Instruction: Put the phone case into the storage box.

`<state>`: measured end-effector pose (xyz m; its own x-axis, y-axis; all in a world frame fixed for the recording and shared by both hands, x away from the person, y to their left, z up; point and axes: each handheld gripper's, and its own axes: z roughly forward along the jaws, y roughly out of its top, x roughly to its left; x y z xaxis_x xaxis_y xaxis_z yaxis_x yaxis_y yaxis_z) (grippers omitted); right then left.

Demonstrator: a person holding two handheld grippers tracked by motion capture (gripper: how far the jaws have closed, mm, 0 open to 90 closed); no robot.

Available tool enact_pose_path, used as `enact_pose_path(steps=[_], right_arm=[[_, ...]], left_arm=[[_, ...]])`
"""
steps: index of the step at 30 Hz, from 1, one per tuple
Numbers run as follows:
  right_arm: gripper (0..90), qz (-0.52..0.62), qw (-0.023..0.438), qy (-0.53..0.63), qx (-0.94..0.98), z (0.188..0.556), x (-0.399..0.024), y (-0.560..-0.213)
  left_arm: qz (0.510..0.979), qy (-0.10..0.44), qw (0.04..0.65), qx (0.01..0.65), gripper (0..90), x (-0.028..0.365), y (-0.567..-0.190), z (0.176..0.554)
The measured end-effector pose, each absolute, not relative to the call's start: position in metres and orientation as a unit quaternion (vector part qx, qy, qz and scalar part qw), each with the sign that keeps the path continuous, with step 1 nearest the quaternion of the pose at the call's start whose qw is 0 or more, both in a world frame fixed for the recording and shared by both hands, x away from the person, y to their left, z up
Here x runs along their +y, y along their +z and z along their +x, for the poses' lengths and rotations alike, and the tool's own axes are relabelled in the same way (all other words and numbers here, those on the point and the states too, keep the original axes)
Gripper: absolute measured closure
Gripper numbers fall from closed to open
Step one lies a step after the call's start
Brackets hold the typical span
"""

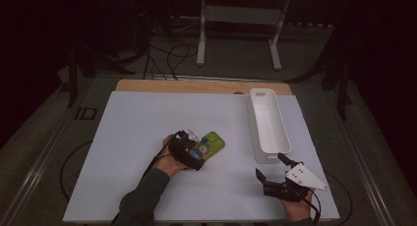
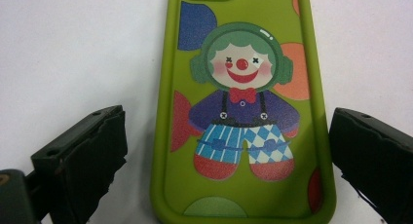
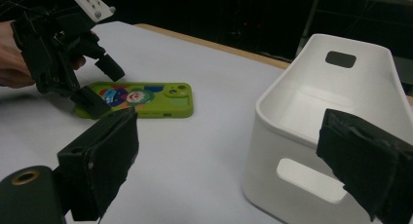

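High view: a green phone case [image 1: 210,145] lies flat on the white table [image 1: 137,137], a little left of the middle, with the long white bin [image 1: 268,123] well apart to its right.
Left gripper view: the case [image 2: 243,112] lies with its clown picture facing up, and the two black jaws stand wide open, one on each long side of it, not touching it yet.
Left gripper: the left gripper [image 1: 189,150] hangs just over the near end of the case and holds nothing; I judge the jaws are spread this wide so they can come down around the narrow width of the case.
Right gripper view: the left gripper [image 3: 100,85] is seen over the end of the case [image 3: 141,100] that is far from the camera cut-out, and the open end of the bin [image 3: 311,112] is close.
Right gripper: the right gripper [image 1: 269,171] is open and empty, just beside the near end of the bin; probably it waits there to steady it.
Bin: empty inside, so it is likely the place for the case.
Step in hand: closing on the case seems next.
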<state>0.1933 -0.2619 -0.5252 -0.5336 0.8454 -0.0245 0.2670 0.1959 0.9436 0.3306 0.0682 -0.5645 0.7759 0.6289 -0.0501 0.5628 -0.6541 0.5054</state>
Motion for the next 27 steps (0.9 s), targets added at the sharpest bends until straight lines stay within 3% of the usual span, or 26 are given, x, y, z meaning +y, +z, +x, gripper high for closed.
enact_pose_path(steps=[23,27], right_arm=[[7.8,0.388,0.290,0.501,0.717,0.1935,-0.2616,-0.5250],[7.8,0.387,0.291,0.501,0.717,0.1935,-0.2609,-0.5251]], left_arm=[[0.913,0.058,0.248,0.320,6.5,0.0648,-0.5660,0.3311],[0.914,0.057,0.250,0.314,15.3,0.0647,-0.5643,0.3300]])
